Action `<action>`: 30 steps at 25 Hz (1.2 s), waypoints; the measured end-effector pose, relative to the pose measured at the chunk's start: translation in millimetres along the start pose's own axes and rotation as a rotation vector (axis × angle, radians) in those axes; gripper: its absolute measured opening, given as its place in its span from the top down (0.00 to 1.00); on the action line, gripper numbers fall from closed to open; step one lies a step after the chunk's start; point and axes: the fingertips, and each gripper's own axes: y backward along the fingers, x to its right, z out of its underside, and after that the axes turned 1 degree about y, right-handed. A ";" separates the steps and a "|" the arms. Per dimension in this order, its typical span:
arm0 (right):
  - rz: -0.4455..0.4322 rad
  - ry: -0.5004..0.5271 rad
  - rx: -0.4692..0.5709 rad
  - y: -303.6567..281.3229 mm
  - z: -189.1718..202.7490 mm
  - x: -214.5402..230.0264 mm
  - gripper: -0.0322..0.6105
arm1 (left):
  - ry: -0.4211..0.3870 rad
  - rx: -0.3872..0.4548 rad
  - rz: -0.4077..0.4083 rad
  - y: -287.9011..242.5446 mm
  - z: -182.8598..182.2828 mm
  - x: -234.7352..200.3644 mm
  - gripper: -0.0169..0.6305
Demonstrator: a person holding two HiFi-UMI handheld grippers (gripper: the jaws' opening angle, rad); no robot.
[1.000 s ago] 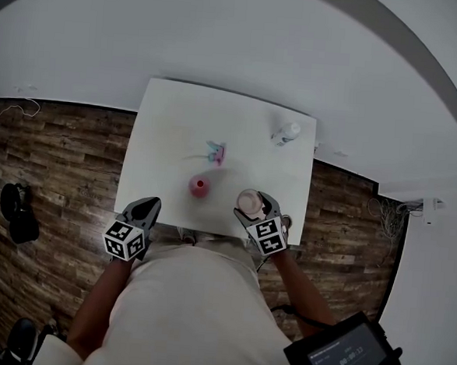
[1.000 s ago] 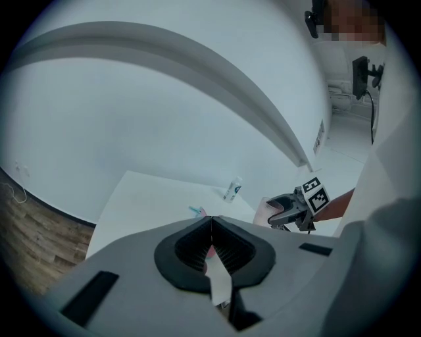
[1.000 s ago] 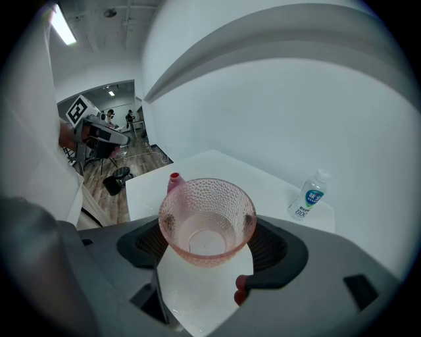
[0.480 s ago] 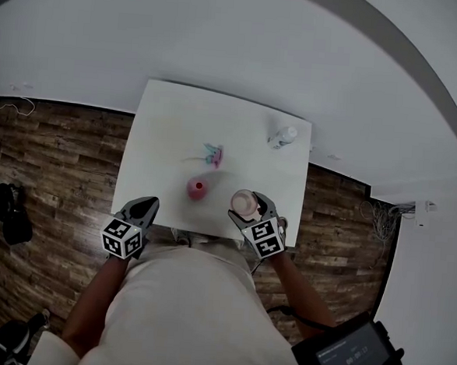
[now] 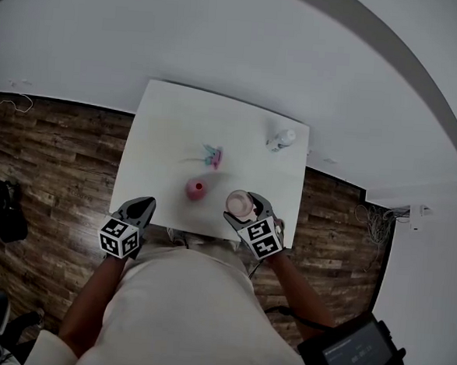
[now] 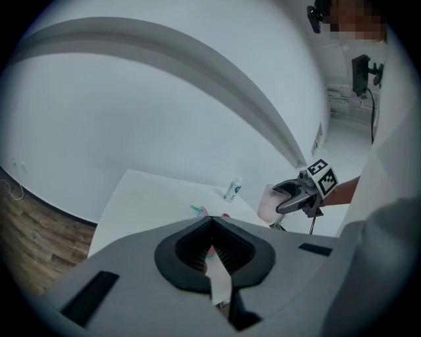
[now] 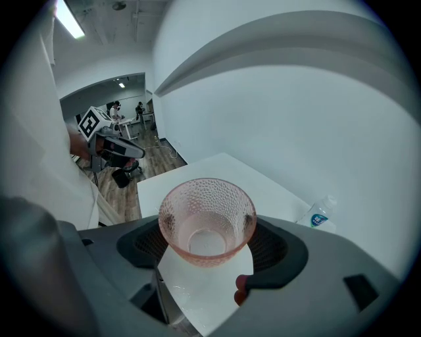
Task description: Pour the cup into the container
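A pink dimpled glass cup (image 7: 207, 220) sits upright between the jaws of my right gripper (image 7: 207, 233), which is shut on it. In the head view that cup (image 5: 240, 204) hangs over the table's near edge, just right of the round pink container (image 5: 197, 187). My left gripper (image 5: 139, 208) hovers by the table's near left corner. Its jaws are pressed together with nothing between them, as the left gripper view (image 6: 212, 249) shows. From there the right gripper (image 6: 297, 195) and the cup (image 6: 268, 203) appear off to the right.
A small plastic bottle (image 5: 283, 136) stands near the far right corner of the white table (image 5: 170, 119). A little pink and teal object (image 5: 212, 155) lies mid-table. Wood flooring (image 5: 51, 158) surrounds the table, with a white wall behind it.
My right gripper has lifted the cup a little and shifted it left, closer to the pink container. The left gripper has stayed in place.
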 end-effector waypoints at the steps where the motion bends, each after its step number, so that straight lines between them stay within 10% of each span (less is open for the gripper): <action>1: -0.003 0.002 -0.004 -0.4 -1.0 -0.7 0.37 | 0.001 -0.001 0.000 0.0 0.4 -0.6 0.96; 30: -0.075 0.063 -0.173 -27.0 -3.6 -19.4 0.37 | 0.020 0.007 0.023 -6.1 1.1 -5.4 0.96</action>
